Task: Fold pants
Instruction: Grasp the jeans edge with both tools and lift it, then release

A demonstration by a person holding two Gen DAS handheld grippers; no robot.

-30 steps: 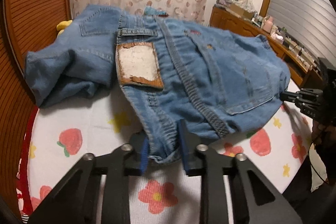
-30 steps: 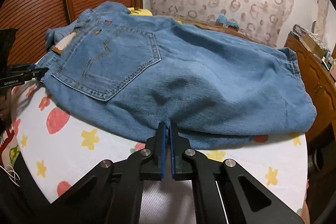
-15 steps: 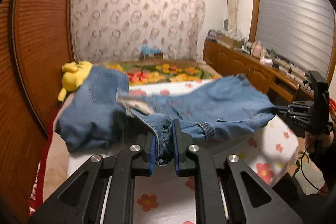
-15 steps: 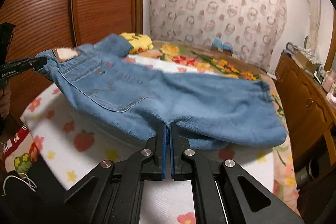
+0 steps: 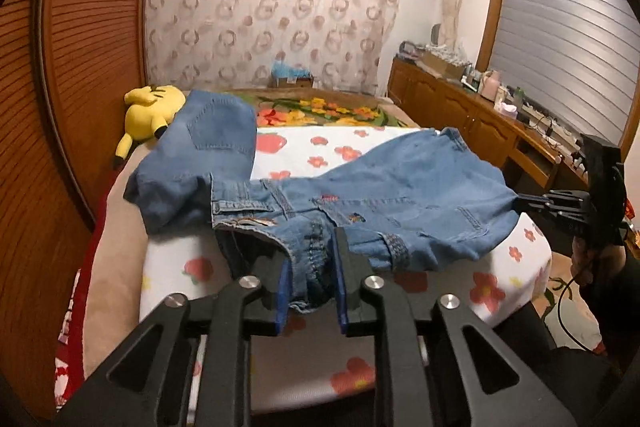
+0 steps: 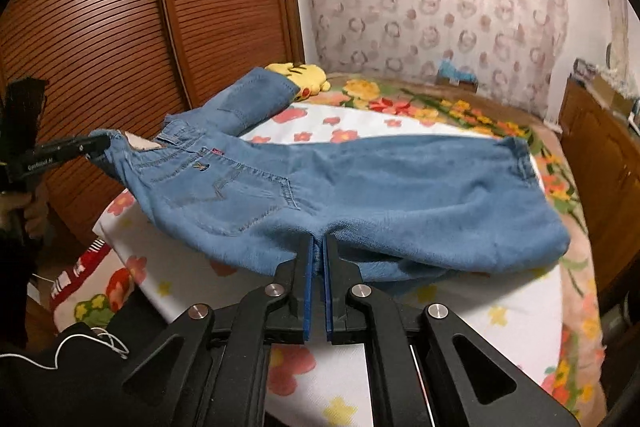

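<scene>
Bedroom setting: a bed (image 5: 500, 291) with a white fruit-and-flower sheet, slatted wooden doors (image 6: 120, 27) to one side and a patterned curtain (image 5: 272, 19) behind. Blue denim pants (image 6: 400, 203) hang stretched between the two tongs, lifted above the sheet near them and draping onto it further off. Left gripper (image 5: 310, 287): jaws have just been opening a little, with bunched waistband cloth between the blue pads, apparently still pinched, though contact on the right pad is hard to judge. Right gripper (image 6: 317, 281): jaws nearly together, clamping a thin edge of denim near the seat. One pant leg (image 5: 208, 151) lies folded back beyond the left tongs, touching a yellow plush toy (image 5: 150, 111). A wooden sideboard (image 5: 480, 123) stands beyond the right tongs.
</scene>
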